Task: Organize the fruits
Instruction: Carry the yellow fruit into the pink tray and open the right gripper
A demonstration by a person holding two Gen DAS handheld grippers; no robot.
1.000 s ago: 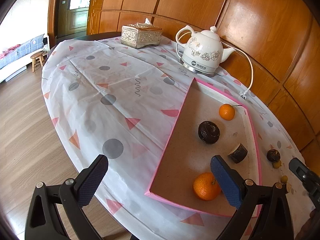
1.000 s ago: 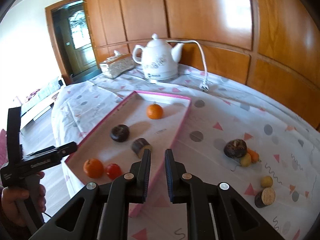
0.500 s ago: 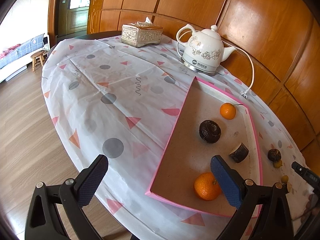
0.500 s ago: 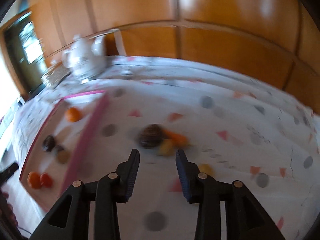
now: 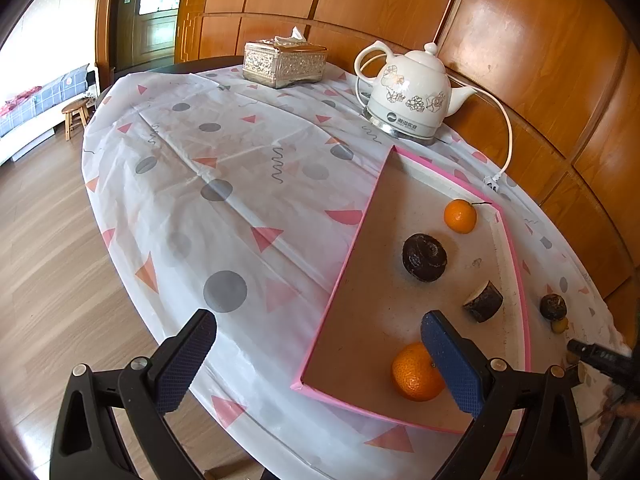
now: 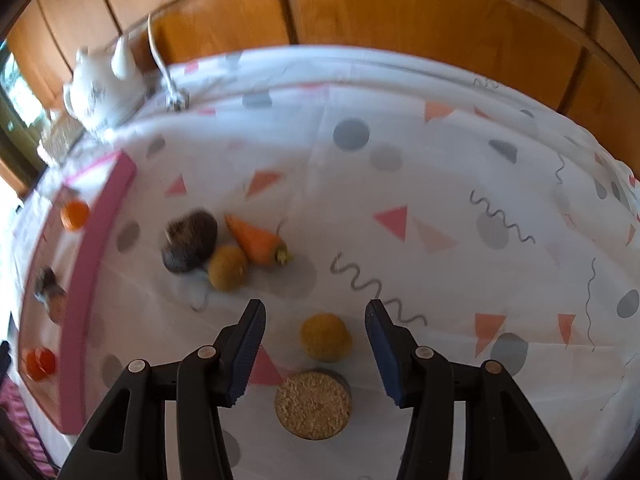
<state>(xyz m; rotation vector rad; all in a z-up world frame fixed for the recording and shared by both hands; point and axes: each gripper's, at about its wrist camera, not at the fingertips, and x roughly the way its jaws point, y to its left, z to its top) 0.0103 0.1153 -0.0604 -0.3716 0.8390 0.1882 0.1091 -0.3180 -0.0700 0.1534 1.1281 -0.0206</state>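
Now the right gripper, jaws just opening, straddles a small yellow fruit without touching it, while the left gripper gapes empty, pink tray at two o'clock.

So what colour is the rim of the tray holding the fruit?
Pink; the tray rim shows best in the left wrist view.
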